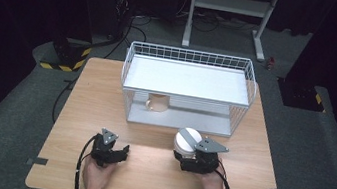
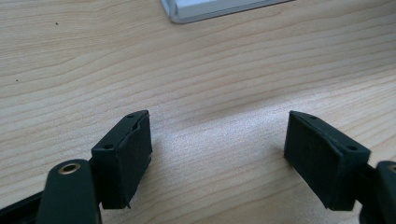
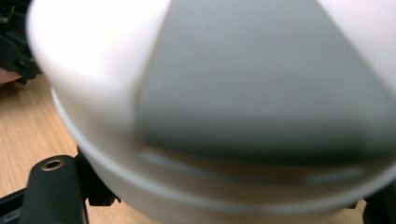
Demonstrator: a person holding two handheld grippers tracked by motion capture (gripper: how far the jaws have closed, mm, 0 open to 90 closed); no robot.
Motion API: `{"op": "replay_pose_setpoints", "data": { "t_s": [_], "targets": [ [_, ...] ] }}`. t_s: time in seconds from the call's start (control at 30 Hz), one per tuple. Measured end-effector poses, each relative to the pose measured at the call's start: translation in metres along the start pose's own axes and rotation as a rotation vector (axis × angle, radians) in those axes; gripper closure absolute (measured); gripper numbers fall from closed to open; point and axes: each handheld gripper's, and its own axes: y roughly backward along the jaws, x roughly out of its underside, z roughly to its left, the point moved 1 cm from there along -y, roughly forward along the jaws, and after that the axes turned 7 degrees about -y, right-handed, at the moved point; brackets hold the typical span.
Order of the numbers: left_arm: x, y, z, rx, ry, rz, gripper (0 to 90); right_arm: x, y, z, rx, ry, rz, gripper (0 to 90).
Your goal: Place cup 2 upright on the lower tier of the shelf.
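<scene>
- My right claw [image 1: 188, 154] holds a white cup [image 1: 186, 141] at the near right of the desk [image 1: 154, 178], just in front of the wire rack [image 1: 187, 88].
- In the high view the cup stands upright with its round top showing pale, and the claw's grey plate overlaps its right side.
- In the right gripper view the white cup [image 3: 210, 107] is blurred and very close, and its body sits between my two black jaws, whose bases show at the bottom corners, so this claw is clamped on the cup.
- My left claw [image 1: 120, 153] rests low over the bare wood at the near left, well apart from the cup.
- In the left gripper view my left claw [image 2: 217, 154] has its jaws spread wide with only wood grain between them, and a corner of the rack's white base [image 2: 219, 9] lies at the top edge.
- A beige mug [image 1: 157, 103] sits on the rack's lower shelf, under the white upper shelf.
</scene>
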Motion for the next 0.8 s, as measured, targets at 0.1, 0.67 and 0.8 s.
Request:
{"op": "replay_pose_setpoints", "data": {
  "t_s": [0.1, 0.67, 0.8],
  "targets": [
    [0.000, 0.000, 0.000, 0.002, 0.001, -0.002, 21.9, -0.003, 0.000, -0.006, 0.011, -0.009, -0.004, 18.9],
    [-0.001, -0.001, 0.000, 0.004, -0.009, -0.003, 21.3, -0.021, -0.002, -0.036, 0.099, -0.069, -0.009, 18.9],
    [0.000, -0.001, 0.000, 0.004, -0.011, -0.001, 21.3, -0.023, 0.000, -0.040, 0.110, -0.068, -0.020, 18.9]
  ]
}}
